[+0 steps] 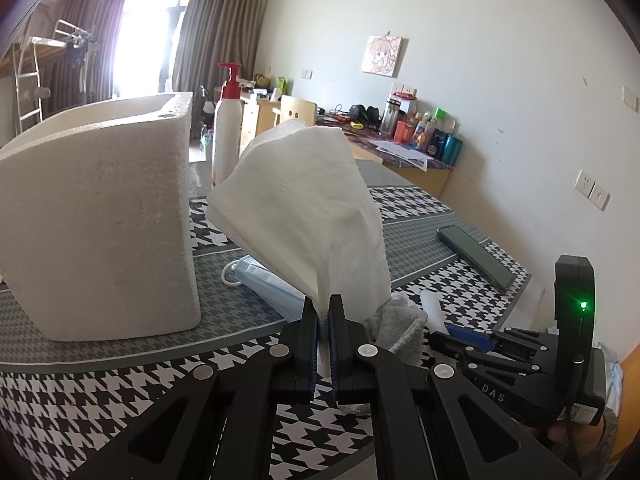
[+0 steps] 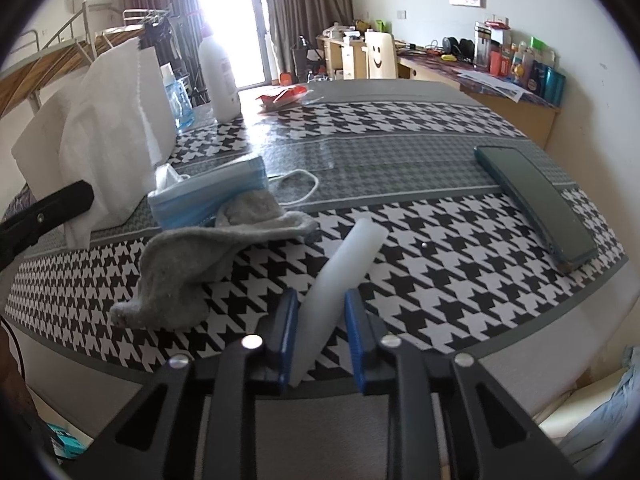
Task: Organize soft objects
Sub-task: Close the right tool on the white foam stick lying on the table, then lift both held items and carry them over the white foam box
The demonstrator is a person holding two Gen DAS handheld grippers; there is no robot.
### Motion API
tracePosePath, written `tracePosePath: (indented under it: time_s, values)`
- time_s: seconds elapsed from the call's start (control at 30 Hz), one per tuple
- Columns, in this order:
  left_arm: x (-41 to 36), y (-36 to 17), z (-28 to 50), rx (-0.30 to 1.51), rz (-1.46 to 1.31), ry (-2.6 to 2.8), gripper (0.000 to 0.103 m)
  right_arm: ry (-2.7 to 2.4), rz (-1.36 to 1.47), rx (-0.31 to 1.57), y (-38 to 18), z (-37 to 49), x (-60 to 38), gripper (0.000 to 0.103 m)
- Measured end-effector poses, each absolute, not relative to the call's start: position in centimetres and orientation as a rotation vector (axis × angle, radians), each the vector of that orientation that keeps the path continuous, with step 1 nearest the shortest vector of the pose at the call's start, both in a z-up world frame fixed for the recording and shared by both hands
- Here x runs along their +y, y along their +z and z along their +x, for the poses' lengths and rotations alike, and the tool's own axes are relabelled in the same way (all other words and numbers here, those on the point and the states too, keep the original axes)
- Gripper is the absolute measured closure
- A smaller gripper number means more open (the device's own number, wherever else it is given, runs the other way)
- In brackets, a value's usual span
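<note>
My left gripper (image 1: 323,308) is shut on the lower corner of a white tissue (image 1: 304,208), which stands up above the houndstooth tablecloth (image 1: 100,408) beside a white foam box (image 1: 100,220). The same tissue (image 2: 108,128) shows at the left of the right wrist view. My right gripper (image 2: 320,308) has its blue pads against both sides of a white foam stick (image 2: 352,256) that rests tilted on the cloth. A grey sock (image 2: 192,256) lies crumpled just left of the stick. Behind the sock sits a blue face mask (image 2: 208,192) with white ear loops.
A dark phone (image 2: 536,204) lies at the right of the table. A white pump bottle (image 1: 227,132), a blue-tinted bottle (image 2: 178,100) and a red packet (image 2: 280,98) stand at the far side. A desk with clutter (image 2: 512,68) runs along the wall.
</note>
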State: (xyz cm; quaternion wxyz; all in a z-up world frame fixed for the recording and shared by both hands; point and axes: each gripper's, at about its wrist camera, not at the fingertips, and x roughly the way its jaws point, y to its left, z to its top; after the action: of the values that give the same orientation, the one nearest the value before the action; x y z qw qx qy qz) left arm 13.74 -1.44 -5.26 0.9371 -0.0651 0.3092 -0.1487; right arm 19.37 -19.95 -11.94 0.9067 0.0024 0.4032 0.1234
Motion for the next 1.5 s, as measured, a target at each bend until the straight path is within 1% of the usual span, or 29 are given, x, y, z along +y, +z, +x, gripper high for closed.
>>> tracePosePath:
  time_s: [0.07,0.23,0.53,0.63,1.1,1.5]
  values:
    - [-1.3,-5.2,13.7,0.629,-0.133,-0.299,0.098,0.256,0.004,0.827,-11.8,19.2,-20.0,0.083]
    - [-1.3,-5.0,13.5,0.619,-0.128,-0.301,0.098,0.257,0.005,0.819,-11.4,18.9,-19.9,0.088]
    - [-1.1,-4.8,12.9,0.595,-0.117,-0.301,0.098,0.257,0.018,0.772,-10.1,18.1,-20.5,0.088]
    - [-0.8,-4.8,12.8,0.606,-0.151,-0.333,0.098,0.253,0.027,0.754,-9.6,18.0,-20.8,0.088]
    - [-0.2,-2.7,11.8,0.514,-0.097,-0.271,0.098,0.289,0.038,0.654,-6.5,17.1,-20.4,0.088]
    - [-0.4,-1.4,12.2,0.495,-0.072,-0.263,0.098,0.345,0.026,0.596,-4.4,17.4,-19.1,0.088]
